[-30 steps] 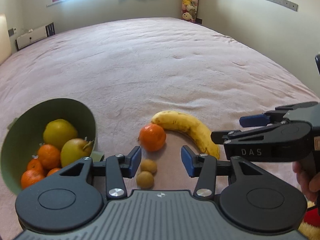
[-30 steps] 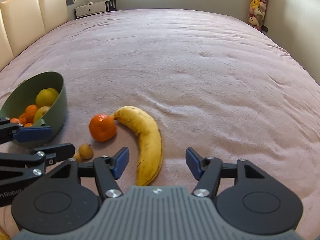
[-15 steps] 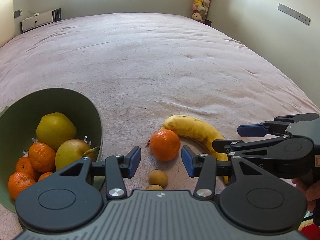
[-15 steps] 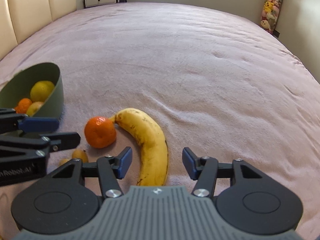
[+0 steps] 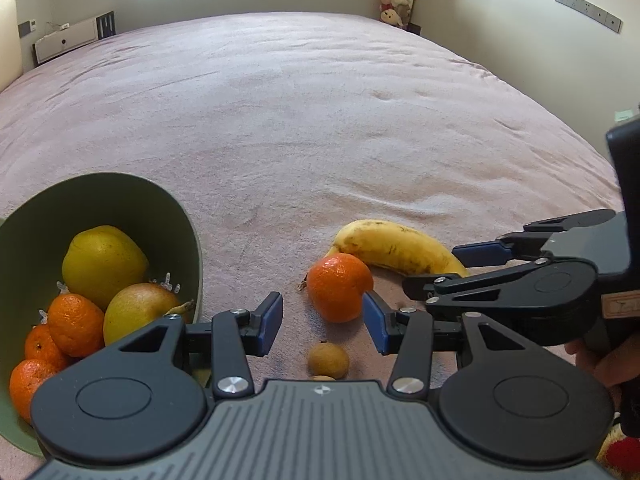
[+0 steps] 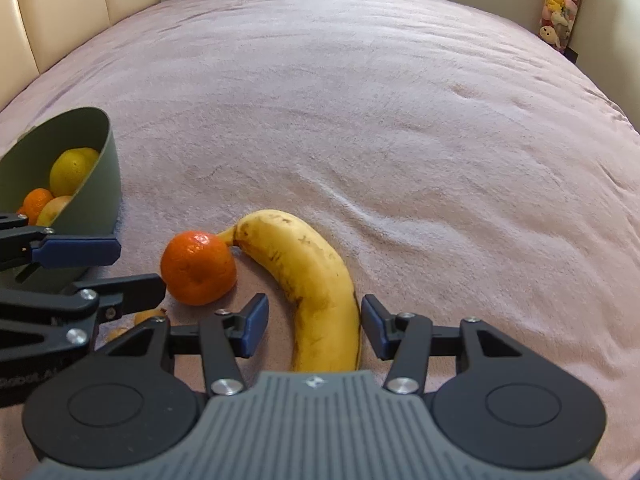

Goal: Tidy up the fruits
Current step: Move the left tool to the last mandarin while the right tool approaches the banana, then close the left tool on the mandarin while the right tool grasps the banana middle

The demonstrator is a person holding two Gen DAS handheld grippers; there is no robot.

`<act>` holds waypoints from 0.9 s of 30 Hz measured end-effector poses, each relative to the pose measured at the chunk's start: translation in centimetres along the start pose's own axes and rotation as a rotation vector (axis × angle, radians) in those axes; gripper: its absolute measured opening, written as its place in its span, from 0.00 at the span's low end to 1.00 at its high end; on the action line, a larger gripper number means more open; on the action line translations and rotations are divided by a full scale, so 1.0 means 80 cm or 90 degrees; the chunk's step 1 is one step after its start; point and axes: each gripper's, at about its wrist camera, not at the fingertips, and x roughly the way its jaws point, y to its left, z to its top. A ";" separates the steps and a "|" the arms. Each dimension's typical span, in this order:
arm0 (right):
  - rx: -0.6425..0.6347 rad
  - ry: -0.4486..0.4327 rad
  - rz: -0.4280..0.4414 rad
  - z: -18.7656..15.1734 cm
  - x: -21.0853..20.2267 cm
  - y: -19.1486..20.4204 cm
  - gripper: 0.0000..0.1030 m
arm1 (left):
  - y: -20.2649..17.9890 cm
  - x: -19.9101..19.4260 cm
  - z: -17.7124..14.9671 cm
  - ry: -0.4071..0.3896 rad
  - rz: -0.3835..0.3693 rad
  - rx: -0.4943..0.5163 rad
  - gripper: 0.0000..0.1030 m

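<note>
Banana [image 6: 308, 276] lies on pink bedspread [image 6: 380, 120], curved, stem end touching the loose mandarin [image 6: 198, 268] to its left. Right gripper [image 6: 314, 326] straddles the banana's near end, blue-padded fingers [image 6: 254, 322] spread wide on either side, right pad just beside the peel, left pad apart from it. Left gripper [image 6: 100, 268] enters left of the banana, fingers parted, lower tip close against the mandarin. Two small brown fruits [image 6: 150, 315] sit below that tip, mostly hidden. Green bowl [image 6: 100, 196], far left of the banana, holds yellow and orange fruit. Cream headboard [image 6: 60, 12] well beyond.
</note>
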 end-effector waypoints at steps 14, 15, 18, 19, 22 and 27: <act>0.005 0.012 -0.039 -0.003 0.002 -0.007 0.36 | -0.015 0.009 0.000 0.003 0.014 0.033 0.54; 0.011 0.010 -0.047 -0.003 0.000 -0.012 0.36 | -0.016 0.009 0.000 0.003 0.017 0.035 0.54; 0.030 0.011 -0.058 -0.004 -0.003 -0.023 0.36 | -0.021 0.013 -0.001 0.004 0.025 0.048 0.55; 0.034 0.012 -0.057 -0.004 -0.003 -0.026 0.36 | -0.023 0.015 -0.002 0.004 0.028 0.053 0.54; 0.037 0.014 -0.055 -0.008 -0.005 -0.029 0.36 | -0.029 0.020 -0.003 0.007 0.033 0.067 0.56; 0.055 0.016 -0.044 -0.010 -0.005 -0.038 0.36 | -0.035 0.032 -0.003 0.007 0.048 0.077 0.58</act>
